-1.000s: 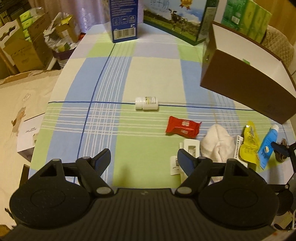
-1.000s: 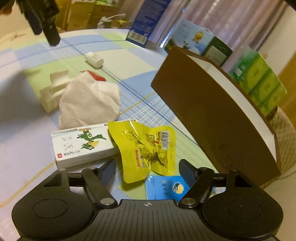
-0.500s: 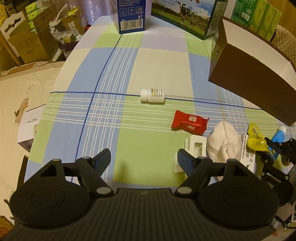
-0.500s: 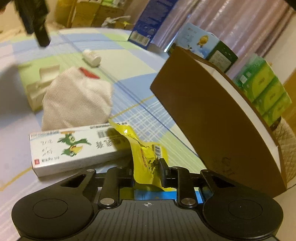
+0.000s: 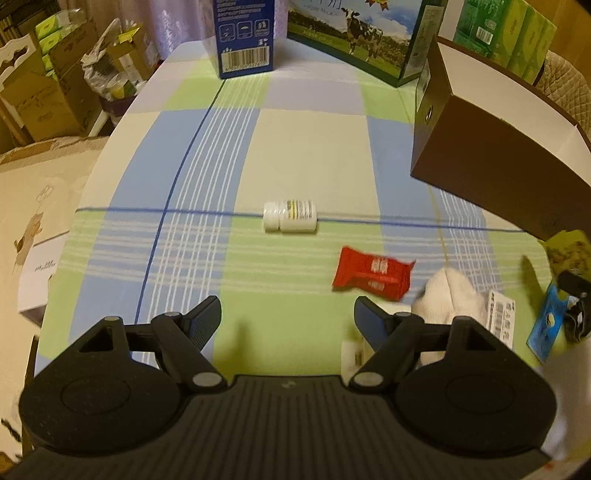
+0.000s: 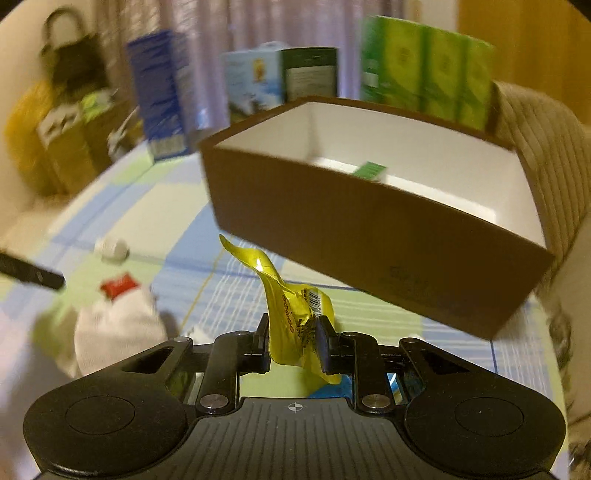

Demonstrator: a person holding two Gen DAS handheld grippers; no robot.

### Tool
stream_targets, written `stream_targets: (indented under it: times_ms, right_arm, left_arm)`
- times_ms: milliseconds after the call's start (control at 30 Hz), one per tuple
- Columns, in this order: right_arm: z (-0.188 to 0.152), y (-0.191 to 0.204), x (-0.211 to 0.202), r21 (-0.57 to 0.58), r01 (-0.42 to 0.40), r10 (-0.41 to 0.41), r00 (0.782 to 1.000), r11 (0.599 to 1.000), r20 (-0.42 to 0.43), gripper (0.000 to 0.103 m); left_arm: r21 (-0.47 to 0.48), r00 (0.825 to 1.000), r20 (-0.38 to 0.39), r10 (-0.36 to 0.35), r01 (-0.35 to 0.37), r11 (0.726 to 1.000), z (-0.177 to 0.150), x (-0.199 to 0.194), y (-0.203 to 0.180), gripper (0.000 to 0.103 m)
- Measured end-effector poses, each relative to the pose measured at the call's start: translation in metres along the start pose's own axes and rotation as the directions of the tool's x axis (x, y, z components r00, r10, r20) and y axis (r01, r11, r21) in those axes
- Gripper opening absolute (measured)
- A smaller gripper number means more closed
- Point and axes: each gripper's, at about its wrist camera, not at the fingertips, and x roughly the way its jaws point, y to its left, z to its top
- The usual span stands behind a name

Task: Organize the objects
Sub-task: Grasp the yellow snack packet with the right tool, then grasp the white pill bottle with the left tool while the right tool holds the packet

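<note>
Right hand-held gripper [image 6: 293,341] clamped on a yellow sachet [image 6: 291,314], lifted before the brown box [image 6: 369,236].
Left hand-held gripper [image 5: 287,317] spread wide above the surface [image 5: 295,147]; white bottle [image 5: 290,216] at its 12 o'clock, red packet [image 5: 373,277] at 1 o'clock.

1. One brown box [image 6: 373,236], white inside, with one small green item [image 6: 370,170] in it.
2. One white pill bottle [image 5: 290,216] on the checked cloth.
3. One red packet [image 5: 372,273].
4. One white knitted bundle [image 5: 448,301].
5. One yellow pouch [image 6: 295,314].
6. One blue tube [image 5: 546,325].
7. Two white barcoded cartons: one [image 5: 501,321] right of the bundle, one [image 5: 352,356] partly hidden.
8. Two tall cartons at the far edge: one blue [image 5: 243,35], one cow-printed [image 5: 354,35].
</note>
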Motion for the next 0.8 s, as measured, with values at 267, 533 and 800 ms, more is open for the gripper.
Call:
stream_targets:
  times_ms: [267, 533, 800]
  right_arm:
    - [0.017, -0.018, -0.011, 0.119, 0.018, -0.018, 1.000, 0.993, -0.004, 0.020]
    - [0.021, -0.023, -0.013, 0.161, 0.048, -0.047, 0.999, 0.986, -0.008, 0.021]
    - [0.025, -0.026, -0.008, 0.176, 0.074, -0.071, 0.997, 0.982, -0.022, 0.021]
  left_arm:
    - [0.034, 0.999, 0.035, -0.032, 0.031, 0.999, 0.032, 0.033, 0.001, 0.075]
    - [0.070, 0.999, 0.019, -0.037, 0.036, 0.997, 0.057, 0.070, 0.003, 0.065]
    - [0.092, 0.998, -0.009, -0.066, 0.067, 0.993, 0.064, 0.087, 0.007, 0.056]
